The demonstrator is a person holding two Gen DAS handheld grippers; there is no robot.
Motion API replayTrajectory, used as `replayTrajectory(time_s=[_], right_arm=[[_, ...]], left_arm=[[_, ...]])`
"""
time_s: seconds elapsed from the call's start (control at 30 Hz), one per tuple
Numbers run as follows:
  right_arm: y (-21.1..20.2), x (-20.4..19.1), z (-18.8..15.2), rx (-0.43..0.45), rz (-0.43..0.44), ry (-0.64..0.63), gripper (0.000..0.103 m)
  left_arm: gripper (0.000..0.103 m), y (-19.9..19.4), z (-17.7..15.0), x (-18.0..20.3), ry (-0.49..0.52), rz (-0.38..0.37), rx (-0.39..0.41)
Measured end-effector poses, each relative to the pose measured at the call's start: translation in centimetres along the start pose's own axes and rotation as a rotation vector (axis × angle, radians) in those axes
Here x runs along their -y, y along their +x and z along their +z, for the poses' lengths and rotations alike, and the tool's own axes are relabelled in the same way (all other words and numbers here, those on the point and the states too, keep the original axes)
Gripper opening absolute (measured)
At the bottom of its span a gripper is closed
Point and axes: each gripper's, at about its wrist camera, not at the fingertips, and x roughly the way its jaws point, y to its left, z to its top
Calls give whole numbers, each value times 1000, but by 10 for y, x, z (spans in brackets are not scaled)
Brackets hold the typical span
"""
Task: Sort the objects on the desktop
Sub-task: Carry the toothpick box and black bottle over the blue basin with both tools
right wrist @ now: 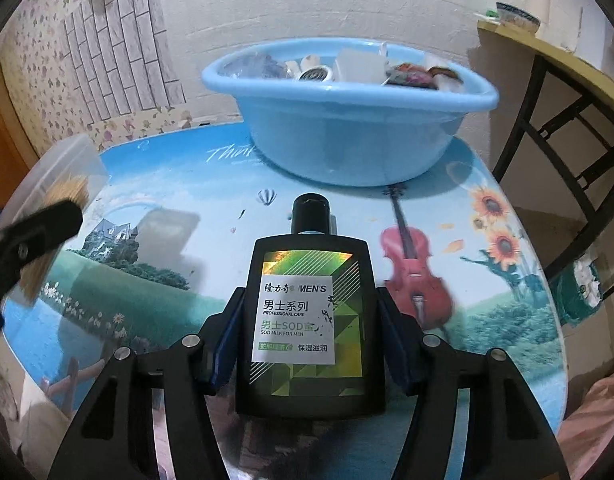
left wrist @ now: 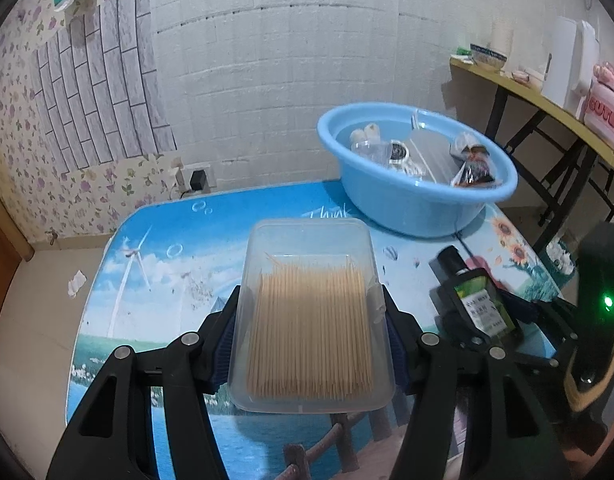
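Left gripper (left wrist: 311, 340) fingers (left wrist: 225, 340) clamped on sides of clear toothpick box (left wrist: 313, 312), box lifted above bench (left wrist: 167, 264). Right gripper (right wrist: 309, 338) fingers (right wrist: 223, 344) against both sides of dark lotion bottle (right wrist: 309, 320), black cap pointing toward blue basin (right wrist: 347, 128); whether bottle rests on bench, cannot tell. Basin stands at far edge of bench, holding small jars, packets, clear lid.
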Motion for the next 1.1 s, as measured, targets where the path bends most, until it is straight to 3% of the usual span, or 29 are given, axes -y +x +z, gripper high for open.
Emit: replayTrajectory(time_s=[0.2, 0.6, 0.8, 1.1], right_arm=[[-31, 13, 9, 85, 8, 36, 56], [-84, 50, 39, 231, 129, 41, 56], [-81, 56, 73, 251, 134, -9, 56], [-38, 62, 128, 219, 118, -51, 56]], left_arm=[[60, -4, 17, -1, -18, -27, 19], [60, 3, 65, 11, 13, -66, 70], [60, 22, 93, 27, 48, -112, 87], [60, 68, 140, 51, 117, -173, 90]])
